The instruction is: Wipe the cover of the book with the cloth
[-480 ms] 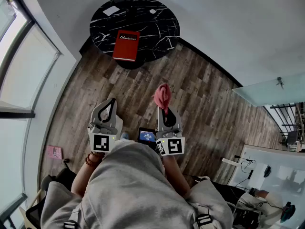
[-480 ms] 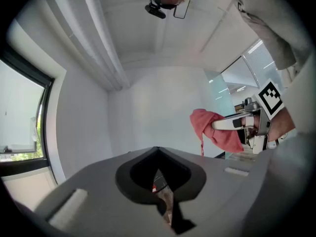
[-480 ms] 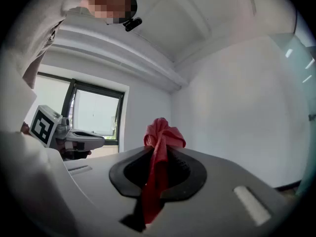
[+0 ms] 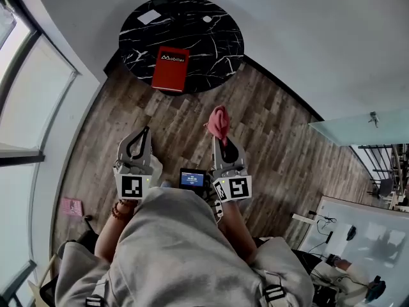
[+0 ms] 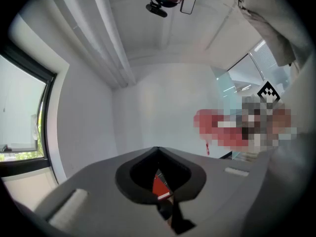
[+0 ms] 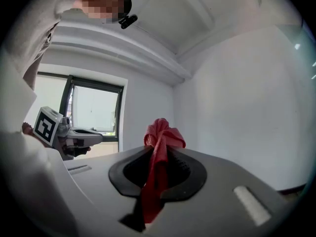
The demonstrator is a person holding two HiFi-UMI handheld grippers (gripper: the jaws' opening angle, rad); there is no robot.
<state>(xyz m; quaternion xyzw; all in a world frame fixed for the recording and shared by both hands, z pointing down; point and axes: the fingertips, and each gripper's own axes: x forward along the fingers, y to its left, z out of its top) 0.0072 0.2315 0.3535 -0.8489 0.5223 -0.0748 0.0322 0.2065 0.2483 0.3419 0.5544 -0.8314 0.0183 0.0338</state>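
Observation:
A red book (image 4: 170, 68) lies flat on a round black marble table (image 4: 211, 43), at its near edge. In the head view my right gripper (image 4: 222, 139) is held level over the wood floor, short of the table, shut on a bunched pink-red cloth (image 4: 218, 122) that sticks out past its tips. The right gripper view shows the cloth (image 6: 157, 167) pinched between the shut jaws. My left gripper (image 4: 139, 134) is beside it, jaws shut and empty. Through its closed jaws the left gripper view catches a sliver of the red book (image 5: 160, 186).
Two small white items (image 4: 149, 16) lie on the far side of the table. A small screen (image 4: 192, 179) sits between my grippers at my chest. White walls meet behind the table, with a window at the left. A pink object (image 4: 71, 206) lies on the floor at left.
The table and book have shifted slightly lower in the head view. Both grippers keep their state and spacing.

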